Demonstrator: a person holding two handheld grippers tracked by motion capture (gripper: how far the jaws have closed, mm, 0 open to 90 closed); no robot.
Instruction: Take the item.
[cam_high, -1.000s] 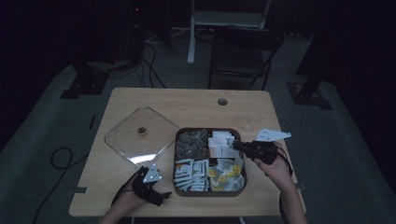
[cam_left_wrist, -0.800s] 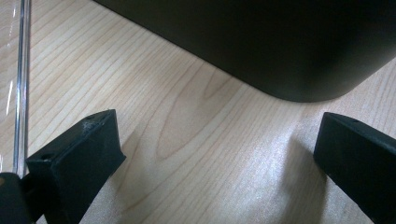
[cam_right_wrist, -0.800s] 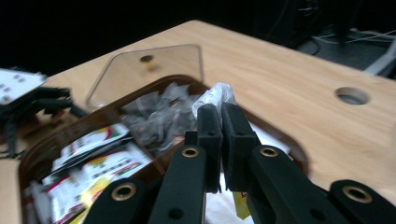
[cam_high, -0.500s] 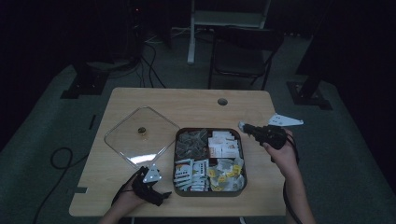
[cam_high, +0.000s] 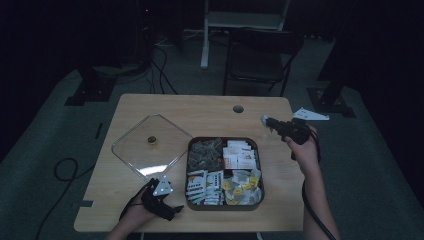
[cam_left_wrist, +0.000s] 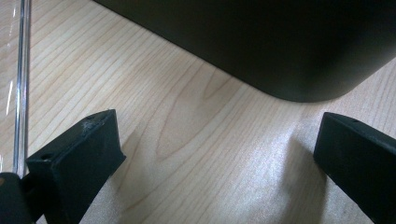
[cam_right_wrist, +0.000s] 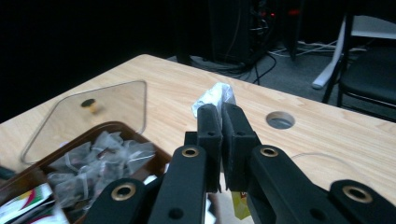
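Note:
A dark compartment tray (cam_high: 261, 165) holds clear sachets, white packets and yellow-labelled bags. My right gripper (cam_high: 268, 121) hangs above the table just beyond the tray's far right corner. In the right gripper view its jaws (cam_right_wrist: 221, 112) are shut on a small clear-wrapped sachet (cam_right_wrist: 215, 97), and a yellow tag (cam_right_wrist: 240, 203) dangles below them. My left gripper (cam_high: 172, 209) rests on the table by the tray's near left corner. Its jaws (cam_left_wrist: 219, 140) stand wide open over bare wood, with the tray's dark wall (cam_left_wrist: 280, 46) just ahead.
The tray's clear square lid (cam_high: 165, 150) with a small knob (cam_high: 151, 140) lies flat to the tray's left; its edge (cam_left_wrist: 20, 70) shows beside my left jaw. A cable hole (cam_high: 238, 108) sits near the table's far edge. A chair (cam_high: 260, 55) stands behind the table.
My right gripper has moved from over the tray's right side toward the far right and slightly up, carrying the sachet. The left gripper has stayed put.

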